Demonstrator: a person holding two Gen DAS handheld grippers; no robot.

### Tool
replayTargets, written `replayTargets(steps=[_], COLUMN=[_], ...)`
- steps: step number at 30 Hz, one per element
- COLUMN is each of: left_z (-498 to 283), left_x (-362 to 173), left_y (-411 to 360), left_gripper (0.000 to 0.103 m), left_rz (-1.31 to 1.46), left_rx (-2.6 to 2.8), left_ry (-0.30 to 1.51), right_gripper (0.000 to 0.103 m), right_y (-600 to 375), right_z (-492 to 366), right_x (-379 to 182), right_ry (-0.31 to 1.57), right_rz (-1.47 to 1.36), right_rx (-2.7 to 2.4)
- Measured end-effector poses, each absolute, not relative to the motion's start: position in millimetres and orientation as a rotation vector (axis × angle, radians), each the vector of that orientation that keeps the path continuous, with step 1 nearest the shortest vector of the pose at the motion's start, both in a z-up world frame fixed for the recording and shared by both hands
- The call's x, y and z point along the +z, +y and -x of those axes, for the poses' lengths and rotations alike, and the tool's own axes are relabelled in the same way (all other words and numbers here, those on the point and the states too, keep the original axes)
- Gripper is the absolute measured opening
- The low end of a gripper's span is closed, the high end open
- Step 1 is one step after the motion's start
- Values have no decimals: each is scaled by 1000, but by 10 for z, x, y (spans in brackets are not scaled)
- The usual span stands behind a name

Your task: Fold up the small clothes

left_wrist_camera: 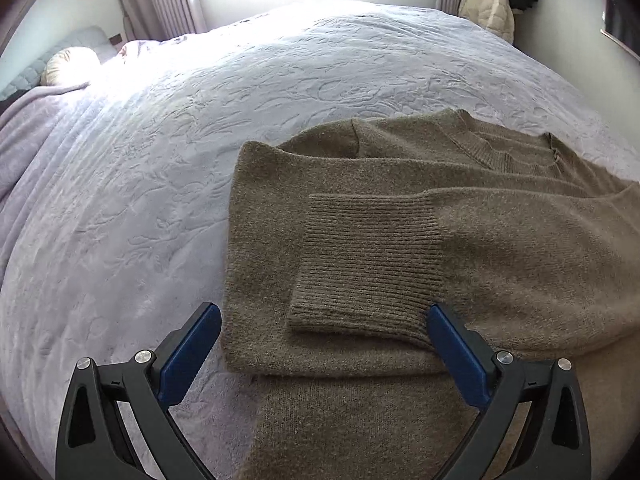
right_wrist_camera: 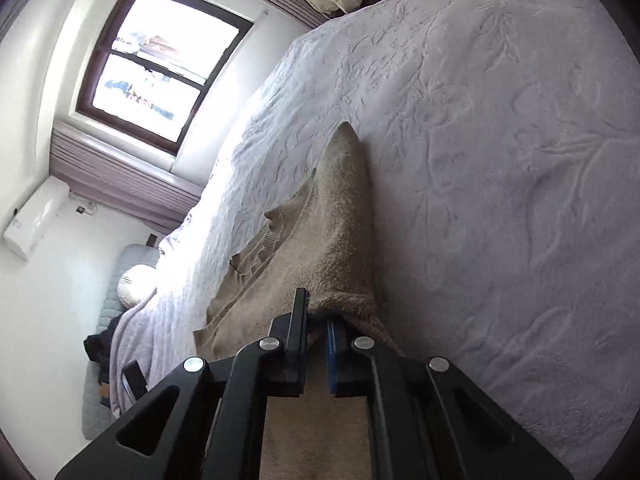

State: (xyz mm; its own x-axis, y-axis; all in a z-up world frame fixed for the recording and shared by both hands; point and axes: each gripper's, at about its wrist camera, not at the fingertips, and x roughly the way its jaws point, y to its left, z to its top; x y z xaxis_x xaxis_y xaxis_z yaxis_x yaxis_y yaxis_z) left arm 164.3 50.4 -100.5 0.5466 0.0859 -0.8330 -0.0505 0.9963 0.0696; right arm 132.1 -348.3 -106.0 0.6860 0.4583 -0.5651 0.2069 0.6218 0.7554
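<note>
A brown knitted sweater [left_wrist_camera: 500,224] lies flat on the bed, its ribbed cuff [left_wrist_camera: 368,264] folded across the body. My left gripper [left_wrist_camera: 322,316] hovers just above the sweater's near left part, open, with its blue pads [left_wrist_camera: 192,354] wide apart on either side of the cuff's end. In the right wrist view, rolled on its side, the same sweater [right_wrist_camera: 320,240] rises in a lifted fold. My right gripper [right_wrist_camera: 318,314] is shut on the sweater's edge, with knit pinched between its fingers.
A pale quilted bedspread [left_wrist_camera: 200,160] covers the bed all round the sweater. A pillow [left_wrist_camera: 72,64] lies at the far left. A window [right_wrist_camera: 160,64] with curtains and hanging coats [left_wrist_camera: 488,0] stand behind the bed. A wall air conditioner [right_wrist_camera: 36,220] is beside the window.
</note>
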Motion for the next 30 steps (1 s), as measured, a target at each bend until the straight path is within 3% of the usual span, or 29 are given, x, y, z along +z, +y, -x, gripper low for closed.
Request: replayTargets(steps=[3,6,8,11,12,19,30], left_z=[-1628,-1553,-1453,-1256,-1195,-600,201], left_x=[-1012,-932,-901,-878,-875,-797,-913], left_y=[550,612,632,666,680,739,676], left_gripper=[103,103,103,103,103,103,103], left_rz=[-29,-27,-63,-92,-89,-47,-62], left_rx=[78,77,78,72,67,2,-21], left_ry=[990,1008,1012,1014,1020,1033,1065], right_gripper=[7,14,22,45,47,56,57], right_y=[-3623,-3620,-3612,-3568,-3515,-3193,-2805], right_z=[-1270,-1159,-1053,-878,-843,-409,205], right_x=[-1315,-1201,-1111,-1033,-1014,-865,-876], right_ry=[859,868,881,875,871,878,890], right_rz=[-1037,-1018,-968,-942,-939,-810,-703], right_rx=[199,220,237,257,262,267,295])
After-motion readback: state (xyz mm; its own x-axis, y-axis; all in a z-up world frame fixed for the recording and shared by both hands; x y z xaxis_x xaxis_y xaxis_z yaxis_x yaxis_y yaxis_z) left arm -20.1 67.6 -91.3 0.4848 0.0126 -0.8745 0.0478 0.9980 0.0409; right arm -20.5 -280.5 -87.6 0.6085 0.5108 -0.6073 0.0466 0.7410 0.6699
